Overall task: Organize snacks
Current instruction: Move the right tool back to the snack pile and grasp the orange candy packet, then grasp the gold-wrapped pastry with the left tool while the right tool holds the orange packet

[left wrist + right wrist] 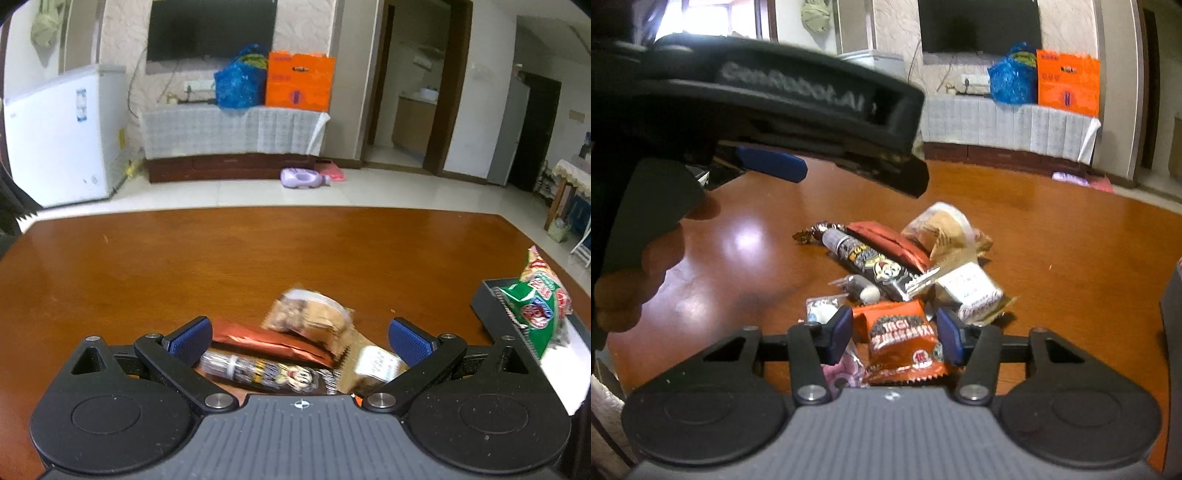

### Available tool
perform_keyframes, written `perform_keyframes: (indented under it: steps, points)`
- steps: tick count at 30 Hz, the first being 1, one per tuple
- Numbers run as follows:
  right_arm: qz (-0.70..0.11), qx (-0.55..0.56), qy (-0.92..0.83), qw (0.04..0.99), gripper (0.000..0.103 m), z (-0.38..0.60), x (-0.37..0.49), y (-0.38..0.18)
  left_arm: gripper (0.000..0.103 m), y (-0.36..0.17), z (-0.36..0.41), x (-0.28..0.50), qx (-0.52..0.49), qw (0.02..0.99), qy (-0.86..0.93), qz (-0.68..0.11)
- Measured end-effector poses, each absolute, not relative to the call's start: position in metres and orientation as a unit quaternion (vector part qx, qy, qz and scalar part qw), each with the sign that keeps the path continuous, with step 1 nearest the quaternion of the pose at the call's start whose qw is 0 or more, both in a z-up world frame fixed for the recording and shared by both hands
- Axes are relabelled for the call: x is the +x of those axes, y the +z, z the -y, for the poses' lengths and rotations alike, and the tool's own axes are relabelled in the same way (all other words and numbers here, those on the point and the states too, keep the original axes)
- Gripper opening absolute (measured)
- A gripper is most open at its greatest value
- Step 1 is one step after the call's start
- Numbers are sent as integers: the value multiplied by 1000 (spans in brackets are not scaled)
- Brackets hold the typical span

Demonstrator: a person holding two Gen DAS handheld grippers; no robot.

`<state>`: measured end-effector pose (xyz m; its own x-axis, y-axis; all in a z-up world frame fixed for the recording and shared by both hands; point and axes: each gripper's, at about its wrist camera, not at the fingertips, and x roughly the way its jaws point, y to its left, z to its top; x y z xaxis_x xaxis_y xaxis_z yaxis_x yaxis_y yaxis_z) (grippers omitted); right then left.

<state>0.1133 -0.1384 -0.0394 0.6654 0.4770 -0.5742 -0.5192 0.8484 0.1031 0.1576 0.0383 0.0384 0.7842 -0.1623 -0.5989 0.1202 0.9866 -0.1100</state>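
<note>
Right wrist view: a brown wooden counter (1071,251) fills the middle of the frame, with a heap of snack packets at centre.
Left gripper (768,162): seen from the side across the upper left of the right wrist view, held in a hand; in its own view its blue pads stand spread wide over the heap, touching nothing.
Right gripper (894,334): low centre of its view, half closed around the orange packet (901,339); the blue pads sit at the packet's two sides, but I cannot tell whether they press it yet.
Dark box (491,306): right edge of the left wrist view, on the counter, with a green snack bag (535,306) standing in it.
Orange packet, place: nearest edge of the heap, lying flat on the counter.
Orange packet, look: glossy orange-red foil, dark band with white lettering, crimped zigzag bottom edge.
Orange packet, handling: probably light, soft and slippery; contents may crush, so a gentle pinch across the middle looks safest.
Neighbours: a black cartoon-printed bar (871,266) and a red foil bar (890,243) just behind it.
</note>
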Motion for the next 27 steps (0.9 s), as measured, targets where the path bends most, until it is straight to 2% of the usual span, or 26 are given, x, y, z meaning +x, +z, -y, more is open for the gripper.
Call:
perform_keyframes:
  steps: [1,3,4,12,19,27]
  points:
    - [-306,-37,272,911,52,138,113,-40,102,36,-37,158,-40,940,-84,-327]
    - [-304,-44,274,911,40,137,112,-40,101,32,-32,160,-41,936,-94,-336]
    - [-305,-46,275,911,38,136,112,-40,100,31,-30,160,-35,937,-92,-335]
    - [-312,-16,268,911,37,146,109,-37,95,22,-14,158,-24,934,-117,-337]
    - [-351,10,263,899,38,161,104,-28,83,3,-6,164,-35,921,-124,-366]
    - [-346,-2,242,907,37,187,92,-15,76,-2,5,159,-12,927,-164,-338]
